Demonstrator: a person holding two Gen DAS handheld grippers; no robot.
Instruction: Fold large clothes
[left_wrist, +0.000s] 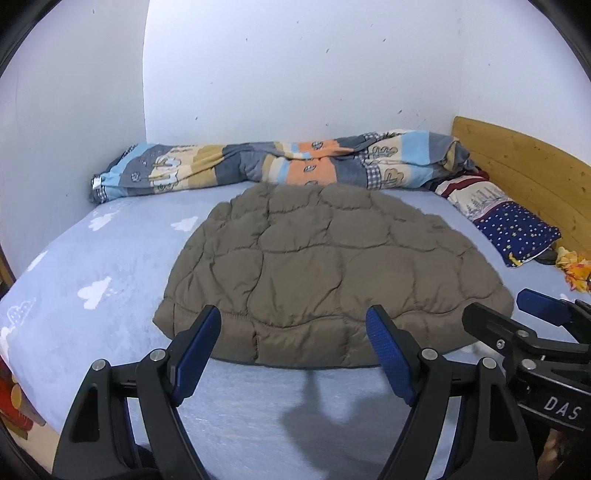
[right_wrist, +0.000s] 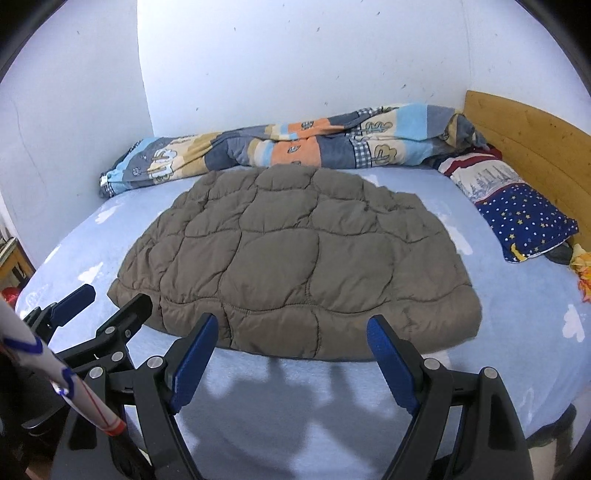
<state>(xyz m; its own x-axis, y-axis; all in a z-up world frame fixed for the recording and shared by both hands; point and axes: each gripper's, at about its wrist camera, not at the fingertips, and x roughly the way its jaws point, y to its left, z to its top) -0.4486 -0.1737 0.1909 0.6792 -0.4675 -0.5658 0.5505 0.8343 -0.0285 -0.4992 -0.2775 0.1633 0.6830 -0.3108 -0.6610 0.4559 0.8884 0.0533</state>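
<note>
1. Where the bed (left_wrist: 92, 266) is bare, one brown quilted jacket (left_wrist: 325, 273) lies flat at its middle, folded.
2. Two grippers hover over the near edge: the left gripper (left_wrist: 293, 332) and right gripper (right_wrist: 291, 332), both with jaws spread, gripping nothing, clear of the jacket.
3. One rolled patchwork duvet (left_wrist: 280, 166) lies along the far wall (left_wrist: 295, 66), and one starry pillow (left_wrist: 517, 229) rests by the wooden headboard (left_wrist: 524, 166).
4. Light blue sheet with white clouds; pale walls meet in a corner.
</note>
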